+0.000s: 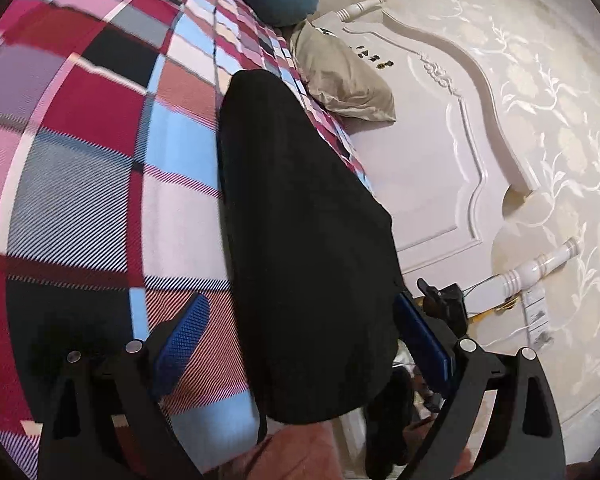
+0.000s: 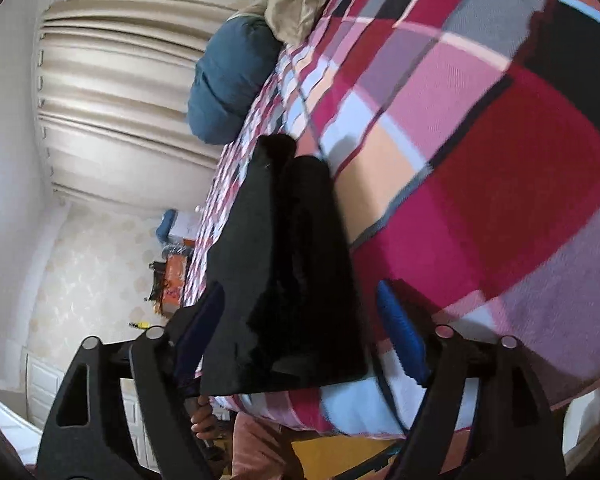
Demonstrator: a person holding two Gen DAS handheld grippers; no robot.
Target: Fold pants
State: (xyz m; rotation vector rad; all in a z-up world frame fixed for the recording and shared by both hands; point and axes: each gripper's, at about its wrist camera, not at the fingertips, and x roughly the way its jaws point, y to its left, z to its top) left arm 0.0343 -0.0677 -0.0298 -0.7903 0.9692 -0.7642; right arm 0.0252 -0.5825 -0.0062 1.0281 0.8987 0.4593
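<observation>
1. Pants (image 1: 300, 240): black, matte, long doubled strip on my bed's plaid blanket (image 1: 80, 160), near its edge.
2. Left tool (image 1: 300, 344) is spread wide, ribbed blue pads (image 1: 182, 344) clear of cloth.
3. Right tool (image 2: 300, 332) likewise gapes, straddling the pants' end.

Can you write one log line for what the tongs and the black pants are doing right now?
step: fold pants | black pants: flat on plaid bedspread | left tongs: open, astride pants | right tongs: open, astride pants
</observation>
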